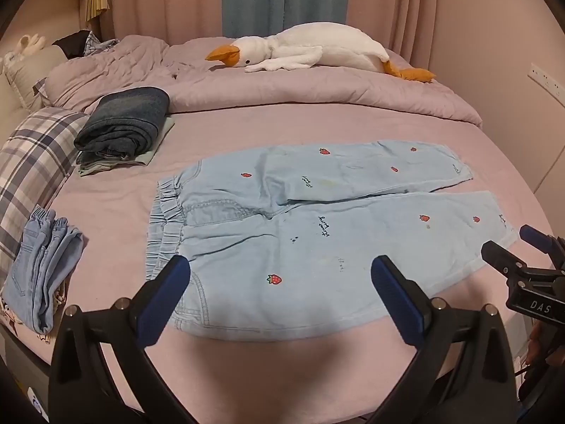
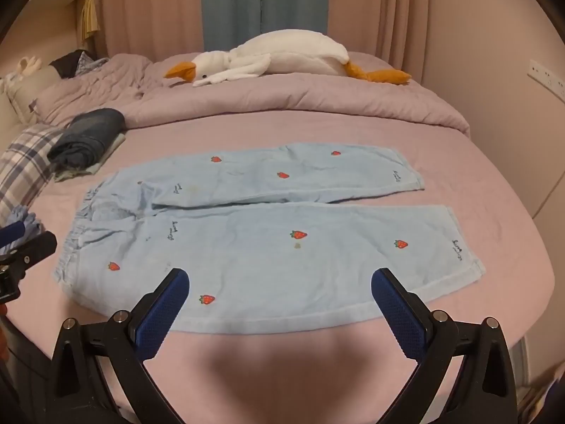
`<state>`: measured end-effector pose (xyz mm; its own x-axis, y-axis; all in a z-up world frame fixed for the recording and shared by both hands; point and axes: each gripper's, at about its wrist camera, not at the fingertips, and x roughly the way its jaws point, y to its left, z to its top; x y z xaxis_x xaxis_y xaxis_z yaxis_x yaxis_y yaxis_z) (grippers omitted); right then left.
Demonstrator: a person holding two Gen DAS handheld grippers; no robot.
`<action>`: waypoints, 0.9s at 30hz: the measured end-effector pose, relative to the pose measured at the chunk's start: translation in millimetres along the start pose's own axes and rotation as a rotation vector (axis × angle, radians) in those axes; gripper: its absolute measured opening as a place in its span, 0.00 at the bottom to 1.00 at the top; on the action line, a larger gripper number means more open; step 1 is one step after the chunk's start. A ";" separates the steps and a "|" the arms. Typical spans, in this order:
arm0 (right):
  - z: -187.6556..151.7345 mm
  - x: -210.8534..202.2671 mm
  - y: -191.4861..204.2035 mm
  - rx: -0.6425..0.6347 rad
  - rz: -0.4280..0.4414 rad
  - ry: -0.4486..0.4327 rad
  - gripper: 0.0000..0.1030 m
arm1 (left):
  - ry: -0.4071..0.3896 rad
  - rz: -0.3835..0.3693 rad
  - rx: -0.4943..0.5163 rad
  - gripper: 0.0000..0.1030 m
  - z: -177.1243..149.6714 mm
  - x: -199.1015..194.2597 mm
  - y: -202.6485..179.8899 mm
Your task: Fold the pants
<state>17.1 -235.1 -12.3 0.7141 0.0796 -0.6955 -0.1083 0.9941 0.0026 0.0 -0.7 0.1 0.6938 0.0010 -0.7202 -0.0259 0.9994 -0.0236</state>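
Note:
Light blue pants (image 1: 310, 226) with red strawberry prints lie spread flat on the pink bed sheet (image 1: 247, 130), waistband to the left, both legs running right. My left gripper (image 1: 280, 272) hovers open above the near waist and hip area, nothing between its blue pads. In the right wrist view the same pants (image 2: 268, 240) fill the middle, and my right gripper (image 2: 280, 279) stands open over the near leg's lower edge, holding nothing. Each gripper shows at the edge of the other's view: the right gripper (image 1: 508, 247) and the left gripper (image 2: 24, 240).
A folded dark denim stack (image 1: 123, 123) sits at the back left, and a folded light blue garment (image 1: 42, 268) lies at the near left edge. A plaid pillow (image 1: 31, 162), a bunched lilac duvet (image 1: 317, 84) and a white goose plush (image 1: 317, 51) lie behind.

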 end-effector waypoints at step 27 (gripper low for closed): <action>0.3 -0.5 -1.1 -0.003 0.005 0.004 0.99 | -0.005 -0.007 0.006 1.00 3.0 -3.0 -5.1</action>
<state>17.1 -236.2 -11.7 0.7110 0.0845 -0.6981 -0.1144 0.9934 0.0038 0.2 -5.7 4.5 0.6977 -0.0058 -0.7163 -0.0167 0.9996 -0.0243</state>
